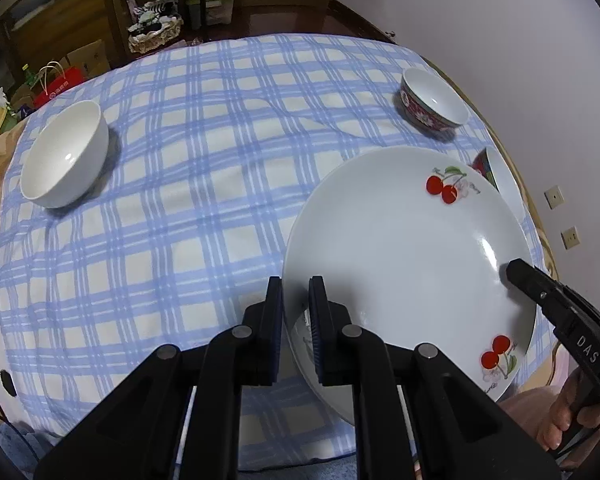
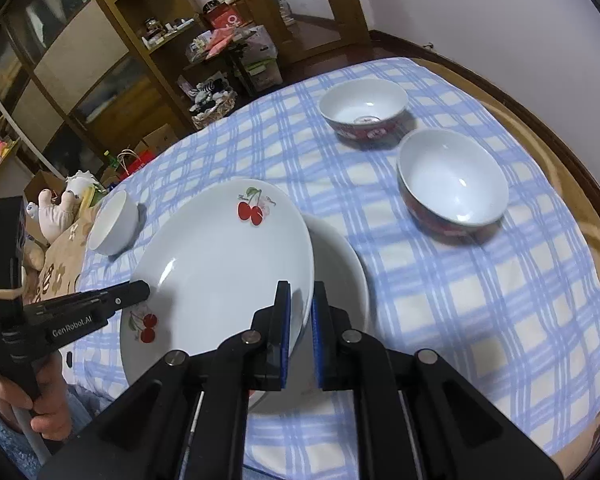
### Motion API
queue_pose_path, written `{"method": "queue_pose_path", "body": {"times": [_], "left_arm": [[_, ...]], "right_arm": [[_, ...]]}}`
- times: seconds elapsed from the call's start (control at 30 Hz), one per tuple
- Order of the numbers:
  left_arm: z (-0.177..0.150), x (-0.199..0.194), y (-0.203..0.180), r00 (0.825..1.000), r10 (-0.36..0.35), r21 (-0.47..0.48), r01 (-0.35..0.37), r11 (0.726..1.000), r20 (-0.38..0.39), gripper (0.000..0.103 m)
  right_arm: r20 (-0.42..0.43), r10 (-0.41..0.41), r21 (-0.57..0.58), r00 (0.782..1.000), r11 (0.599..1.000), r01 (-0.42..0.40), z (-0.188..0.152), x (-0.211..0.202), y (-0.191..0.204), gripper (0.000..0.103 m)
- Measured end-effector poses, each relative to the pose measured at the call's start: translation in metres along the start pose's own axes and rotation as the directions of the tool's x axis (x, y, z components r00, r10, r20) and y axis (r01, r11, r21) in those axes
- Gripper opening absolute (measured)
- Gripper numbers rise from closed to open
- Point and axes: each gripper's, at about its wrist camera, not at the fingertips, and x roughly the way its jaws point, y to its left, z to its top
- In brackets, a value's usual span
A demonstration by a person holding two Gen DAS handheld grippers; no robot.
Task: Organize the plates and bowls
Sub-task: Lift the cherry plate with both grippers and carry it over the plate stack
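While both grip: the cherry plate [image 1: 400, 248] hangs level above the checked cloth [image 1: 180, 200].
Left gripper [image 1: 296, 300]: clamped on one rim.
Right gripper [image 2: 300, 300]: clamped on the opposite rim (balance, probably).
Below: plain plate [image 2: 340, 264], likely stacking target.

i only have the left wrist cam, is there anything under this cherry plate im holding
Observer: Yes. The right wrist view shows a plain white plate on the checked cloth, partly under the cherry plate.
Operator: ok and the thing peeking out behind the plates far rim
Observer: That is a bowl, red-patterned outside and white inside, upright and empty.
Operator: is the right gripper really on the rim
Observer: Yes, the right gripper has the cherry plate's rim clamped between its blue pads.
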Motion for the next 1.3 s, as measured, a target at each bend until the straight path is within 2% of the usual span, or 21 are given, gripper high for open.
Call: {"method": "queue_pose_path", "body": {"times": [0.3,0.43,0.63,1.03,1.3], "left_arm": [[-0.011,0.008,-0.009,0.999,-0.017,0.033,0.018,0.999,-0.037,0.012],[-0.015,0.018,-0.014,0.999,0.005,0.075,-0.002,0.997,-0.047,0.012],[-0.017,0.025,-0.008,0.997,-0.04,0.048,0.043,0.998,-0.063,0.012],[-0.016,0.033,0.001,0.996,-0.05,0.005,0.05,0.999,-0.067,0.012],[-0.011,0.042,0.001,0.997,-0.032,0.006,0.033,0.999,-0.076,0.012]], "right_arm": [[0.018,-0.015,0.045,1.0,0.999,0.014,-0.018,-0.005,-0.012,0.011],[0.021,-0.009,0.071,1.0,0.997,0.007,-0.02,-0.002,-0.017,0.011],[0.026,-0.005,0.091,1.0,0.996,0.003,-0.02,0.001,-0.021,0.011],[0.001,-0.005,0.087,1.0,0.996,0.005,-0.02,0.014,-0.018,0.011],[-0.031,-0.016,0.106,0.999,0.994,0.019,-0.02,0.026,-0.02,0.011]]}}
